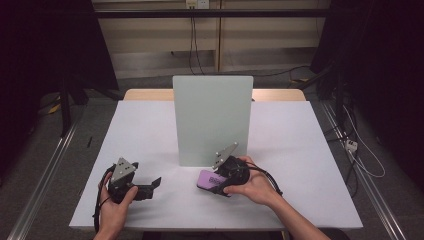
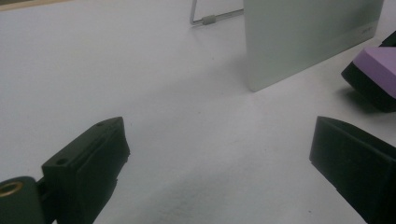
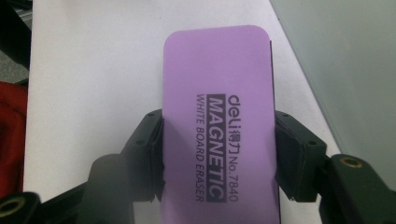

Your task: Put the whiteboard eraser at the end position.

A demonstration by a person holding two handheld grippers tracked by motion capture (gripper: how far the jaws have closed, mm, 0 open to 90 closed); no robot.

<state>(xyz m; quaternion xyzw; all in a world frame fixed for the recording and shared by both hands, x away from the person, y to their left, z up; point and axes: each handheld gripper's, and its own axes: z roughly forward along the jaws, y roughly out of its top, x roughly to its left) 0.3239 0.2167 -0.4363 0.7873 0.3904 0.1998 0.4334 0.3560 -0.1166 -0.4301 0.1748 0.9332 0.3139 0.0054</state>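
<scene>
From above, your right gripper [image 1: 226,181] holds the purple whiteboard eraser [image 1: 207,179] low over the tabletop [image 1: 150,125], just in front of the lower right corner of the upright whiteboard [image 1: 212,120]. Your left gripper [image 1: 150,187] rests well to the left of the whiteboard, nothing between its jaws.

In the left gripper view, the left gripper [image 2: 219,158] has its jaws spread wide over bare tabletop [image 2: 140,84]. The whiteboard [image 2: 303,37] stands ahead, and the eraser [image 2: 378,67] shows just in front of it, at the right edge.

In the right gripper view, the right gripper [image 3: 218,154] is clamped on the eraser [image 3: 217,93] across its narrow width, both pads pressing its long sides, printed face toward you. The whiteboard [image 3: 345,70] lies just beside it.

You seem to be at the carry stage, eraser gripped and brought up to the whiteboard. Next, I judge, you need to turn its felt side to the whiteboard's face and press flat; keep the grip firm, since the hold sits near one end.
</scene>
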